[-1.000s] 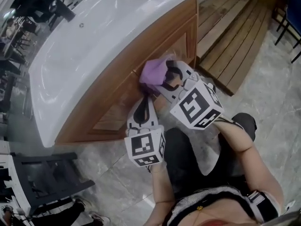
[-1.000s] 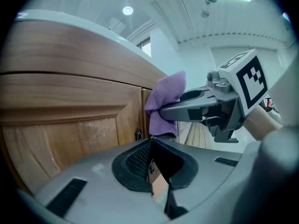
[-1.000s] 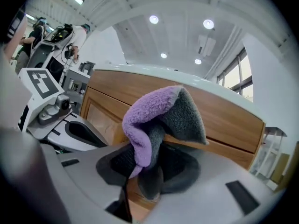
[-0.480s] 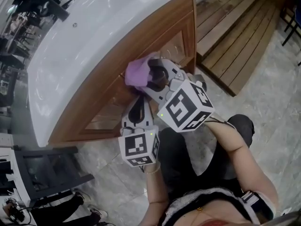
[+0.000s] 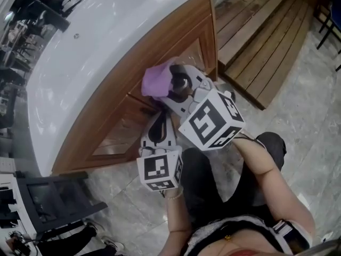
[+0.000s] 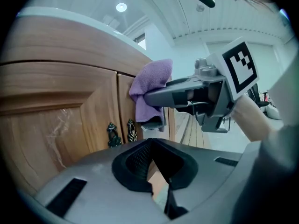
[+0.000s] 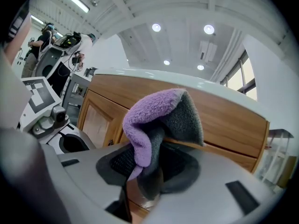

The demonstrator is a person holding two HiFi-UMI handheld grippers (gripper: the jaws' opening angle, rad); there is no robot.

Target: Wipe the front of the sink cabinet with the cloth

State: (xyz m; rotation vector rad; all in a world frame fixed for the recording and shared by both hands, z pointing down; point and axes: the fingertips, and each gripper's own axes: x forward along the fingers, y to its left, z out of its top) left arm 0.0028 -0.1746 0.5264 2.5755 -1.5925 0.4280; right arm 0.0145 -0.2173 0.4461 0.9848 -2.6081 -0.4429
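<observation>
A purple and grey cloth is pressed against the wooden sink cabinet front, just under the white basin. My right gripper is shut on the cloth, which bulges out past its jaws toward the cabinet. In the left gripper view the cloth sits on the door edge above two dark metal handles. My left gripper hovers lower, close to the cabinet door, shut with nothing in it.
A slatted wooden platform adjoins the cabinet's right end. A dark grey chair stands at the lower left on the tiled floor. The person's legs are close below the grippers. Dark furniture legs show at the far right.
The right gripper has slid the cloth a little to the left along the cabinet front. The left gripper has stayed almost where it was.
</observation>
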